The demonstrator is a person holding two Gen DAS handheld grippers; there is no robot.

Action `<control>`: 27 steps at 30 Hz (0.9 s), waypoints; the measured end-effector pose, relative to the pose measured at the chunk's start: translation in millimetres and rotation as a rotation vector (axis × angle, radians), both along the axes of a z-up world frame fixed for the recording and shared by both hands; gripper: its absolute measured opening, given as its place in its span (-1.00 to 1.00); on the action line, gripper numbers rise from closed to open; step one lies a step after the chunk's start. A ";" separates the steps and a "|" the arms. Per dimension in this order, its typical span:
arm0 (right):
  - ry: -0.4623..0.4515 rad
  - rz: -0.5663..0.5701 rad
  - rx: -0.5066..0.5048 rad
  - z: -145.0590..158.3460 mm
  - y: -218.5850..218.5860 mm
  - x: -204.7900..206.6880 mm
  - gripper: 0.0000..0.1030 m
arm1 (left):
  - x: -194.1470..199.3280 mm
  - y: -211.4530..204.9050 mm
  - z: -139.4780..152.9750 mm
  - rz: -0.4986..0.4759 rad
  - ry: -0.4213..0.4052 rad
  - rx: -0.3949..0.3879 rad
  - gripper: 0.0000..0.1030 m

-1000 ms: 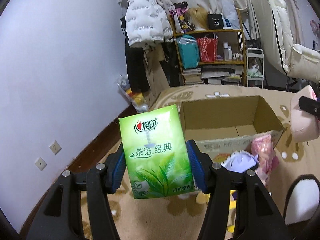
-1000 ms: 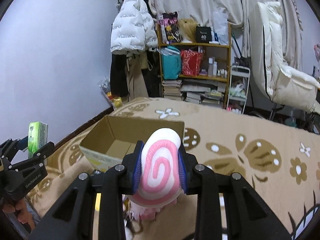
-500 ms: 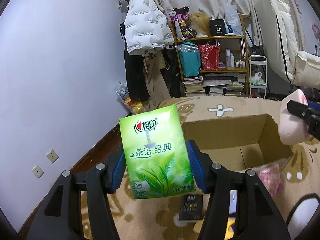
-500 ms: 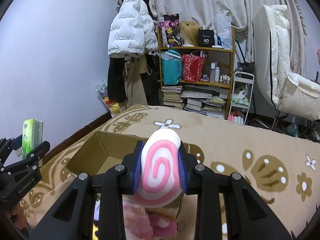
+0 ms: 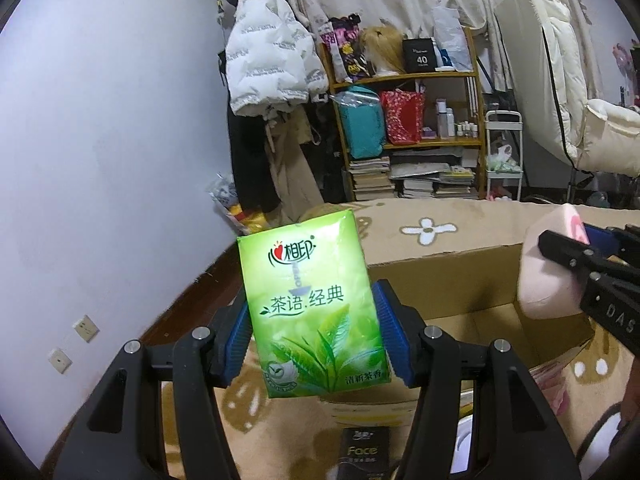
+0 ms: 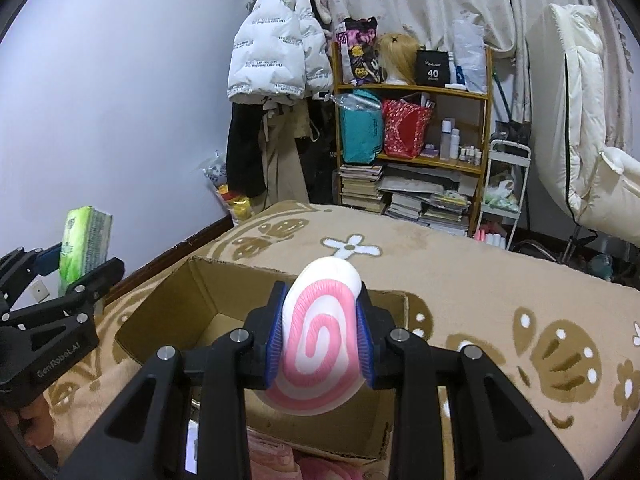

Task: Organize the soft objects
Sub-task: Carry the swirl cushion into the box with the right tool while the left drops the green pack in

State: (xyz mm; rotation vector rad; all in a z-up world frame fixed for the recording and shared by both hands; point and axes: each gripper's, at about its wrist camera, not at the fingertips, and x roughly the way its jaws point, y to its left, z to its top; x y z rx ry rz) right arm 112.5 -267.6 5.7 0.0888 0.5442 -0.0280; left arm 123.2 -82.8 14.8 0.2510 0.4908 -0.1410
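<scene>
Two hand-held black tools with blue pads hover over an open cardboard box (image 6: 208,320) that sits on a tan bed cover (image 6: 500,292) patterned with brown and white flowers. The left tool (image 5: 312,336) is clamped on a green tissue pack (image 5: 312,304) printed with tea leaves and Chinese text; the pack stands upright between the pads, held above the box's near left corner. The right tool (image 6: 320,340) is clamped on a soft pink-and-white swirl toy (image 6: 320,336), squeezed at its sides and held above the box's opening, near its right wall. In the left wrist view the toy (image 5: 548,276) and the right tool (image 5: 592,272) appear at the right edge, over the box (image 5: 448,280); in the right wrist view the left tool (image 6: 68,276) and the pack (image 6: 86,236) appear at far left, just outside the box's left wall. What can be seen of the box's inside is bare cardboard. In front of the box, partly hidden, lie something pink and fluffy (image 6: 272,456) and a black packet marked "Face" (image 5: 362,450). Behind the box, past the bed, stand a wooden shelf (image 6: 412,92) crowded with bags, bottles and stacked books, a white puffer jacket (image 6: 276,48) hanging to its left, and a white padded chair (image 6: 580,120) at right.
</scene>
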 end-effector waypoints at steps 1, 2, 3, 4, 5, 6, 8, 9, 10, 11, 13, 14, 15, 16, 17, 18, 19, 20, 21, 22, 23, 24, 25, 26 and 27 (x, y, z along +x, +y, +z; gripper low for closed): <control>0.009 0.004 0.007 -3.1 -0.3 2.1 -0.36 | 1.3 0.0 -1.8 -0.007 0.006 -0.003 0.11; 0.015 0.003 0.012 -5.4 -0.7 3.0 -0.36 | 3.6 -1.4 -5.4 -0.017 0.017 -0.005 0.11; 0.022 0.004 0.019 -7.7 -1.5 4.4 -0.36 | 4.9 -2.1 -8.1 -0.023 0.023 -0.004 0.11; 0.029 0.008 0.027 -10.1 -2.2 5.8 -0.35 | 6.9 -3.3 -11.7 -0.029 0.033 -0.002 0.11; 0.034 0.010 0.033 -12.1 -2.2 5.8 -0.35 | 8.3 -3.5 -15.1 -0.035 0.043 -0.001 0.11; 0.038 0.014 0.039 -14.0 -2.2 5.8 -0.35 | 10.4 -4.9 -17.7 -0.042 0.054 -0.002 0.11; 0.043 0.020 0.048 -17.1 -2.9 6.0 -0.34 | 12.6 -6.7 -22.5 -0.059 0.075 -0.007 0.11; 0.045 0.022 0.050 -18.1 -3.0 6.4 -0.34 | 12.5 -7.2 -24.2 -0.064 0.080 -0.008 0.11; 0.050 0.026 0.054 -19.4 -3.1 7.3 -0.33 | 13.2 -8.8 -26.2 -0.071 0.086 -0.004 0.11; 0.053 0.029 0.057 -20.2 -3.4 7.4 -0.33 | 14.3 -9.9 -27.6 -0.077 0.093 -0.003 0.12; 0.061 0.039 0.065 -22.2 -3.1 8.4 -0.32 | 14.7 -9.5 -30.7 -0.086 0.111 -0.014 0.12; 0.064 0.043 0.070 -22.6 -2.4 8.7 -0.32 | 15.5 -10.0 -31.7 -0.090 0.124 -0.022 0.12; 0.067 0.047 0.074 -23.0 -1.9 8.4 -0.30 | 16.8 -11.3 -32.1 -0.093 0.136 -0.026 0.13; 0.070 0.048 0.075 -23.5 -1.2 8.2 -0.29 | 17.5 -11.3 -32.1 -0.095 0.140 -0.026 0.13; 0.073 0.049 0.080 -24.1 -1.0 8.0 -0.28 | 17.6 -11.9 -32.7 -0.096 0.141 -0.025 0.13; 0.077 0.053 0.086 -24.8 -0.7 7.8 -0.26 | 18.2 -12.8 -33.6 -0.097 0.142 -0.021 0.13; 0.082 0.057 0.087 -25.4 0.2 7.9 -0.24 | 18.4 -13.6 -35.2 -0.096 0.143 -0.012 0.14; 0.086 0.060 0.085 -26.0 1.1 7.3 -0.23 | 18.6 -14.8 -37.5 -0.094 0.148 0.000 0.14; 0.091 0.064 0.080 -26.7 2.2 6.6 -0.19 | 18.8 -15.3 -39.2 -0.095 0.154 0.008 0.16; 0.096 0.065 0.073 -27.1 3.1 6.0 -0.18 | 19.3 -15.8 -40.8 -0.094 0.164 0.013 0.24; 0.098 0.066 0.070 -27.2 4.0 5.3 -0.18 | 19.5 -15.6 -41.3 -0.091 0.171 0.012 0.30; 0.100 0.064 0.070 -27.1 4.7 5.0 -0.18 | 19.2 -14.9 -40.5 -0.087 0.168 0.008 0.42; 0.102 0.065 0.074 -26.9 4.9 4.6 -0.16 | 17.7 -13.5 -38.8 -0.079 0.156 0.004 0.48; 0.102 0.066 0.077 -26.2 5.1 4.5 -0.15 | 15.3 -12.0 -37.4 -0.077 0.146 0.003 0.51; 0.102 0.065 0.077 -25.2 5.0 4.0 -0.12 | 13.7 -11.4 -35.2 -0.074 0.135 0.007 0.56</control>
